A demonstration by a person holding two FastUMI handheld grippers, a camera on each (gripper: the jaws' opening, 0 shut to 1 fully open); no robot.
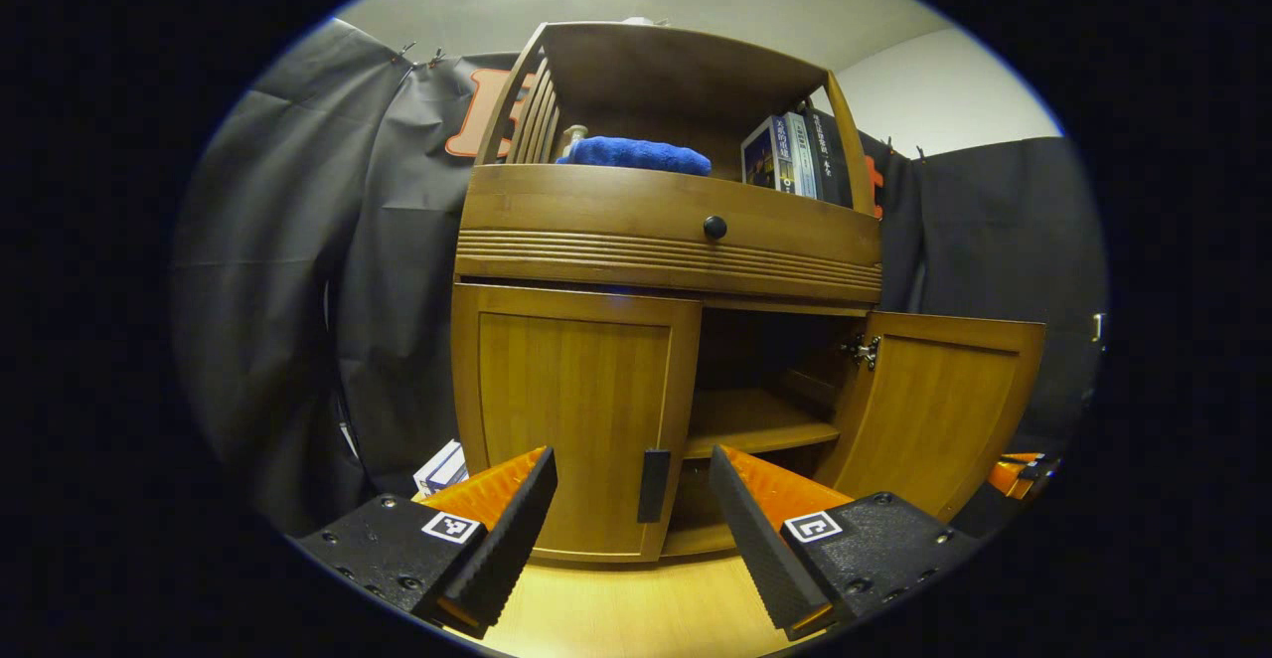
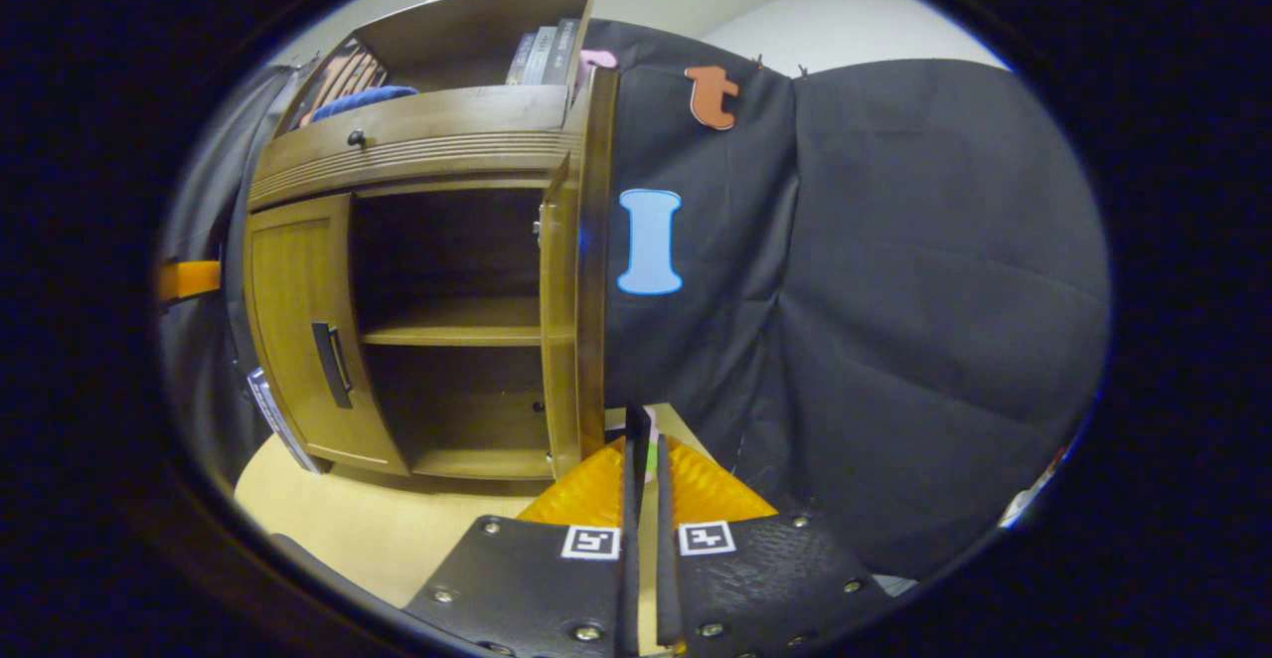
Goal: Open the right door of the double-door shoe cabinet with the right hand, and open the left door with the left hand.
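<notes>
Standing on pale wood floor [image 1: 636,608] against black cloth wall [image 2: 894,290]: shoe cabinet [image 1: 666,241]. Right door [image 1: 934,410] swung wide open, shelf [image 1: 755,424] bare inside. Left door [image 1: 586,419] closed, its handle [image 1: 653,484] at inner edge. Left gripper [image 1: 636,509] fingers spread wide, holding nothing, just before that handle. Right gripper [image 2: 644,459] fingers nearly together by open door's edge; grip on anything cannot tell. Blue towel [image 1: 636,154], books [image 1: 790,156] on upper shelf; drawer knob [image 1: 715,228] below.

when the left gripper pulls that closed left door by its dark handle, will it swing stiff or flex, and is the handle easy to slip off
The left door looks like a rigid framed wood panel, so it should probably swing as one piece on its hinges, as the open right door did. Its handle is a slim, smooth vertical bar, so the open left gripper may slip unless it closes squarely.
</notes>
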